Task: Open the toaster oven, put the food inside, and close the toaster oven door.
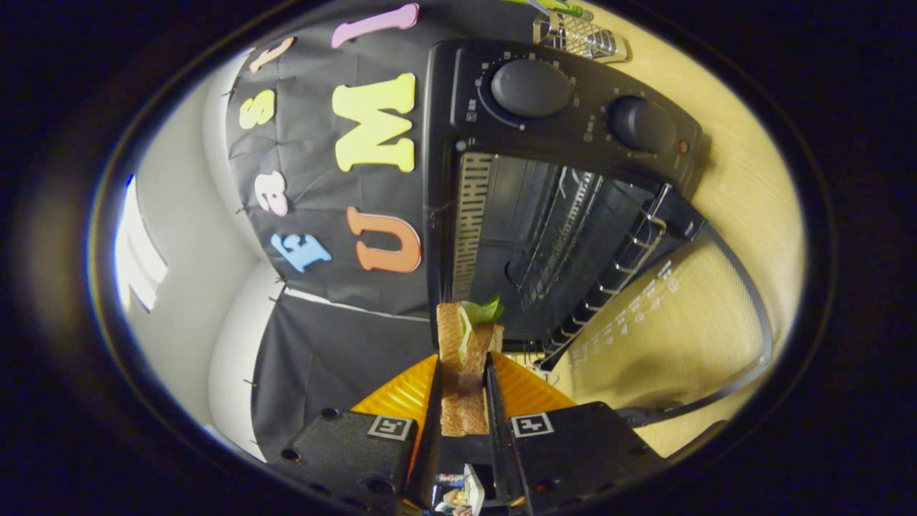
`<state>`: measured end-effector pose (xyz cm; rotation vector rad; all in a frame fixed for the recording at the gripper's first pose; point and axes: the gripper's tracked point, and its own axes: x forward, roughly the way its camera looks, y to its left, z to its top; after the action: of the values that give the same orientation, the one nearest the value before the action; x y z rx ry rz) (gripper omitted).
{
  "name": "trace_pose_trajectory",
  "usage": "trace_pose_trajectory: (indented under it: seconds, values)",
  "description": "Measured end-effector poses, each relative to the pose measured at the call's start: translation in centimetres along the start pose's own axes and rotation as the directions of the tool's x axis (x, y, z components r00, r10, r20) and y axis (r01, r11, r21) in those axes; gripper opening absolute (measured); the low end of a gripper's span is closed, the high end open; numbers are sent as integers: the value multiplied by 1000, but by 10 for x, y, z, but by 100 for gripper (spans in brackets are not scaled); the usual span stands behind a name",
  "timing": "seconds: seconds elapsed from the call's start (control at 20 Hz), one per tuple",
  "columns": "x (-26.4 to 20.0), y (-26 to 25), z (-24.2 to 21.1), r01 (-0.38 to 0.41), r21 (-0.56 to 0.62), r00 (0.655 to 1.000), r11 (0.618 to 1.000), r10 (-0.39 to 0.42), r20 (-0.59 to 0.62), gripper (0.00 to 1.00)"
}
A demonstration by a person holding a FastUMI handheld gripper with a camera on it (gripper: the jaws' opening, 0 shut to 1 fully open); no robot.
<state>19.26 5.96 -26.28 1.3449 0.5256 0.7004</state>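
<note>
We have the tool (464,401) closed on the sandwich (464,365), both fingers pressing its bread faces, with the toaster oven (559,143) just beyond at about one o'clock and its door (688,322) already open at four o'clock. The risk we judge most likely is the sandwich clipping the cavity frame or the wire rack (573,229) as it goes in, since the view is rolled and the opening sits off to one side; squeezing could also push filling out. The sandwich looks like toasted brown bread with pale filling and a green leaf poking from its far end, above an orange plate (401,394).
</note>
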Motion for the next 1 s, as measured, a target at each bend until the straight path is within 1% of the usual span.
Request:
trace_pose_trajectory:
  seconds: [0.1, 0.15, 0.25, 0.4, 0.5, 0.6, 0.7, 0.85, 0.9, 1.0]
  values:
    - [5, -6, 22, 5, -22, 996, 1000, -3, 89, 36]
    - [5, -5, 37, -1, -31, 988, 1000, 5, 152, 37]
    - [13, -15, 48, -2, -32, 976, 999, 9, 216, 36]
    - [31, -30, 50, 40, -40, 972, 998, -29, 235, 37]
    - [40, -26, 43, 33, -100, 975, 994, -10, 224, 37]
    - [48, -22, 43, 43, -120, 969, 992, -12, 245, 37]
    - [52, -34, 51, 117, -157, 957, 981, -69, 282, 37]
    - [52, -34, 60, 156, -222, 947, 963, -82, 310, 37]
    - [55, -37, 61, 180, -249, 947, 952, -100, 304, 37]
    - [58, -48, 58, 260, -321, 941, 911, -164, 295, 38]
